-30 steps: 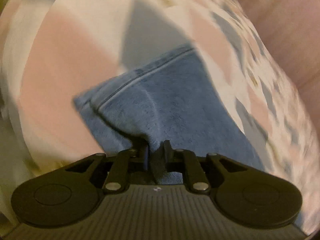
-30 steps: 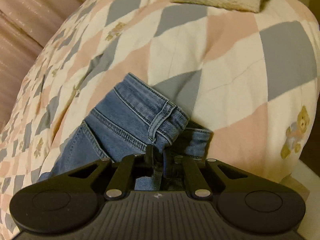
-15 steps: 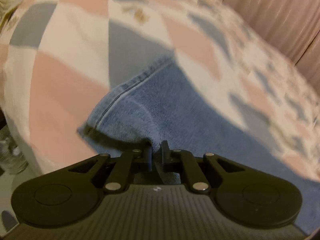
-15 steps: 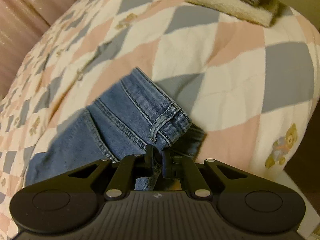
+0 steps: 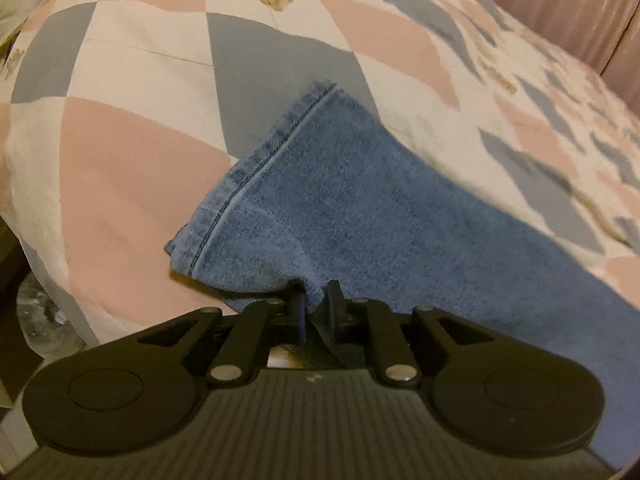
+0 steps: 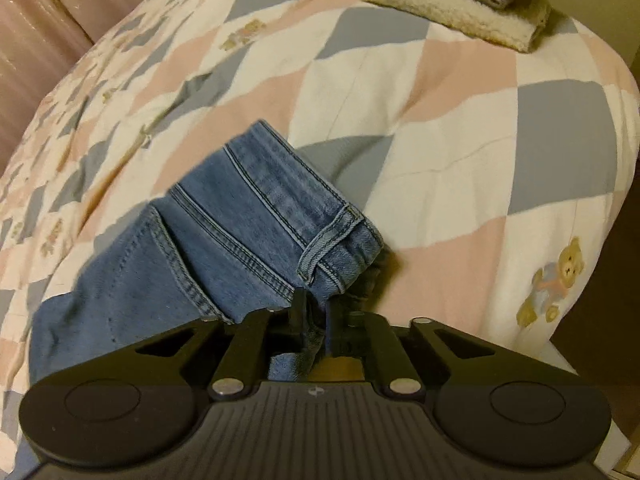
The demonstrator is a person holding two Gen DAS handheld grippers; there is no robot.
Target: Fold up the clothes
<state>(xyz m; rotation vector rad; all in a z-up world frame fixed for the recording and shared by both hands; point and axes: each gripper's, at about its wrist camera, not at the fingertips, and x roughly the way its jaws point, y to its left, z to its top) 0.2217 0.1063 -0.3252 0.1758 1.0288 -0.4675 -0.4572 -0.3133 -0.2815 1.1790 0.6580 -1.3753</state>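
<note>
A pair of blue jeans (image 5: 360, 208) lies on a bed with a pink, grey and white diamond quilt (image 5: 132, 80). In the left wrist view the leg hem end of the jeans spreads out ahead, and my left gripper (image 5: 316, 300) is shut on its near edge. The right wrist view shows the waistband end of the jeans (image 6: 256, 216) with a belt loop, bunched slightly. My right gripper (image 6: 312, 308) is shut on the waistband fabric near that loop. The stretch of denim between the two ends is out of view.
A stack of folded clothes (image 6: 460, 4), cream fleece at the bottom, rests at the far right of the quilt (image 6: 460, 128). Pink curtains (image 6: 44, 12) hang behind the bed. The bed's edge drops off at the right (image 6: 592, 280). A clear plastic object (image 5: 40, 312) sits low left.
Both grippers have drawn back with the jeans, so more quilt shows beyond each end. The left view has swung and the leg hem lies flatter. Both stay shut on denim.
</note>
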